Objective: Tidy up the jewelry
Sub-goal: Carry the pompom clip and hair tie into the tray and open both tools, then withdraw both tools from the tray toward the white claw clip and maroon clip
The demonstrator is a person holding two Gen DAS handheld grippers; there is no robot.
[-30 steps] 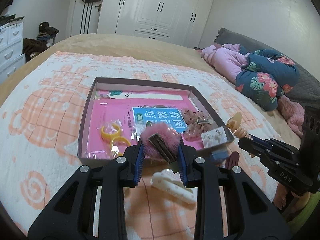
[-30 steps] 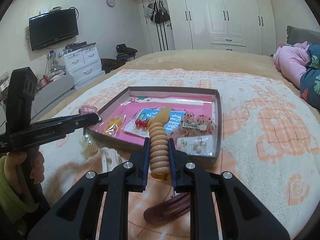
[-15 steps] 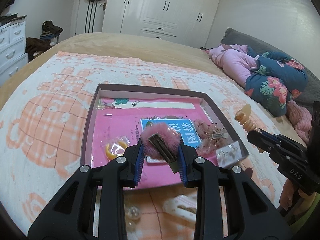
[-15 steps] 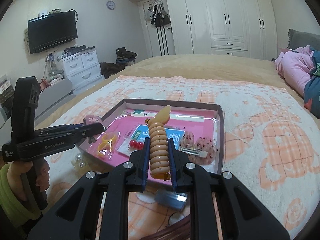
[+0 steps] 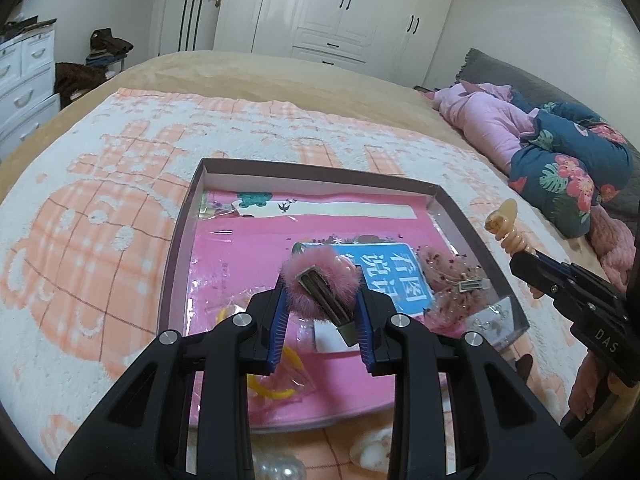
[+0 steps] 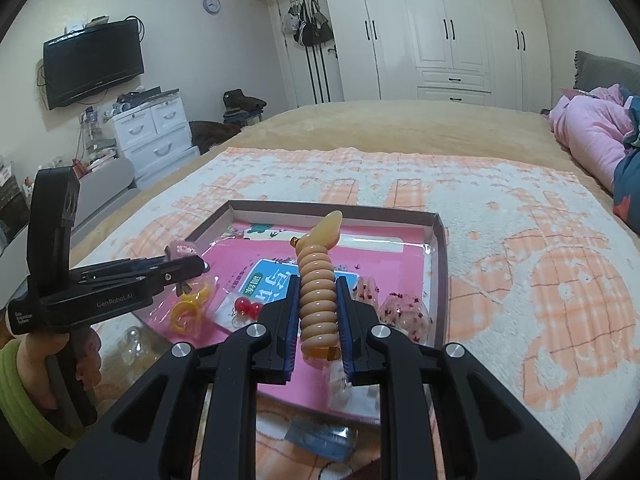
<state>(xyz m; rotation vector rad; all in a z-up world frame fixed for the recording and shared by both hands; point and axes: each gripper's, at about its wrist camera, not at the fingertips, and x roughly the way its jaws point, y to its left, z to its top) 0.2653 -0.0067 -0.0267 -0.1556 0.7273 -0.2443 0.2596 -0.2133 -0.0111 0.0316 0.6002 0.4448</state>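
My left gripper [image 5: 320, 312] is clamped on a fluffy pink pom-pom hair clip [image 5: 320, 288], its metal bar slanting back toward me; my right gripper [image 6: 318, 320] pinches a beige ribbed spiral hair clip [image 6: 318, 292], long axis pointing away; both hang over the near end of the shallow pink-lined cardboard box [image 5: 320, 178] straight ahead.

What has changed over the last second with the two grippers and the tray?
Both grippers have advanced over the tray: the left gripper now carries the pink fluffy hair clip above the pink liner instead of the near rim, and the right gripper brings the tan spiral hair clip in likewise. Nothing was released; both jaws stay shut on their clips. The tray and its contents have not shifted.
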